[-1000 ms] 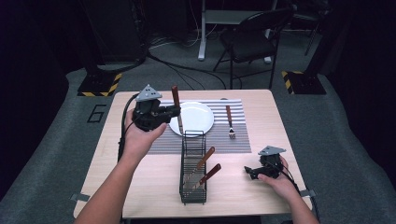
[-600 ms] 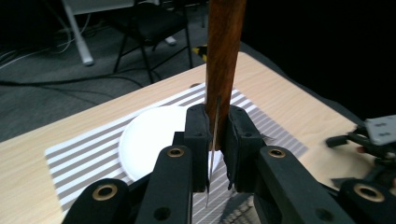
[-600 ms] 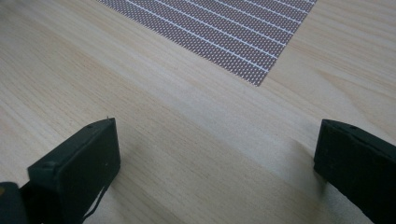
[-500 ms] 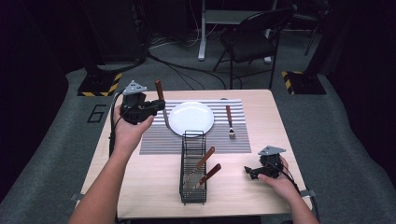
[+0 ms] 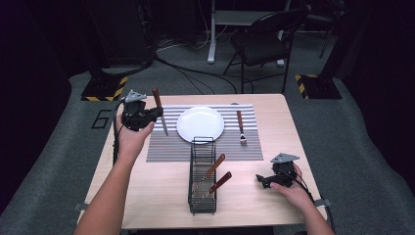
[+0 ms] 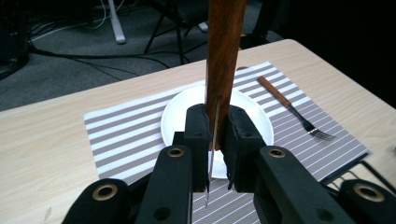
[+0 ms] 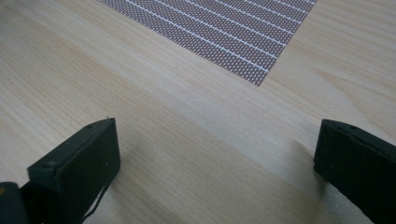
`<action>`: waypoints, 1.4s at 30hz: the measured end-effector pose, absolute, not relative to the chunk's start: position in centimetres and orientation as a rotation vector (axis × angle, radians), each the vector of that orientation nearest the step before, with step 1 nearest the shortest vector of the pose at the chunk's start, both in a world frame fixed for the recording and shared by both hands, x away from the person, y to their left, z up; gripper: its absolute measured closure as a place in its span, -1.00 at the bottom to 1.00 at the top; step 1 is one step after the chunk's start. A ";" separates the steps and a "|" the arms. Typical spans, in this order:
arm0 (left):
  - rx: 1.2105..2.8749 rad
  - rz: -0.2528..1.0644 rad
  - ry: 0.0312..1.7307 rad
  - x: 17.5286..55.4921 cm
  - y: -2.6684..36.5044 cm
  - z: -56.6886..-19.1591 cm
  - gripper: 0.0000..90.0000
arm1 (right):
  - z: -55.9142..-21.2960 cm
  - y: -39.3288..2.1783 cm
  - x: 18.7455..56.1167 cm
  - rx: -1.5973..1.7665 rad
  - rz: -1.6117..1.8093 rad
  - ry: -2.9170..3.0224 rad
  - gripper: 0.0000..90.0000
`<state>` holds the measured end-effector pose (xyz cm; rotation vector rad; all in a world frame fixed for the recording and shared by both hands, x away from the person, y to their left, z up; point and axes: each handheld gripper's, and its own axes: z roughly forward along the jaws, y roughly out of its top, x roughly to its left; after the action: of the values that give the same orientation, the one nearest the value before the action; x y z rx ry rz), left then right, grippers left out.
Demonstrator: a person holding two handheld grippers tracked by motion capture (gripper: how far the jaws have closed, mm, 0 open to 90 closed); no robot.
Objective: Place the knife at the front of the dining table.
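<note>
My left gripper is shut on a knife with a brown wooden handle. It holds the knife nearly upright, handle up and blade down, over the left edge of the striped placemat. In the left gripper view the pads pinch the knife where handle meets blade. The white plate and a wooden-handled fork lie on the mat beyond. My right gripper rests low at the table's front right, open, with bare wood between its jaws.
A black wire basket stands in front of the plate and holds two wooden-handled utensils. The fork lies right of the plate. A black chair and floor cables lie behind the table.
The left hand has carried the knife leftward and lower, from beside the plate's left rim to the placemat's left edge. The right gripper has stayed put.
</note>
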<state>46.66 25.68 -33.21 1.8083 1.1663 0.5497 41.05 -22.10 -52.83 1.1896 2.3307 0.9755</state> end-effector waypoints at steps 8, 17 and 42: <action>1.797 0.564 1.244 47.6 27.0 -35.9 0.79 | -52.8 -22.1 41.0 1.190 0.975 2.331 -1.00; 1.823 0.571 1.323 48.8 27.9 -38.9 0.79 | -52.8 -22.1 41.1 1.189 0.975 2.331 -1.00; 1.846 0.500 1.400 50.6 27.3 -41.8 0.79 | -52.8 -22.1 41.0 1.186 0.975 2.334 -1.00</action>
<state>50.57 27.31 -41.85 1.8458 1.4001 0.5003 41.05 -22.09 -52.83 1.1859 2.3338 0.9751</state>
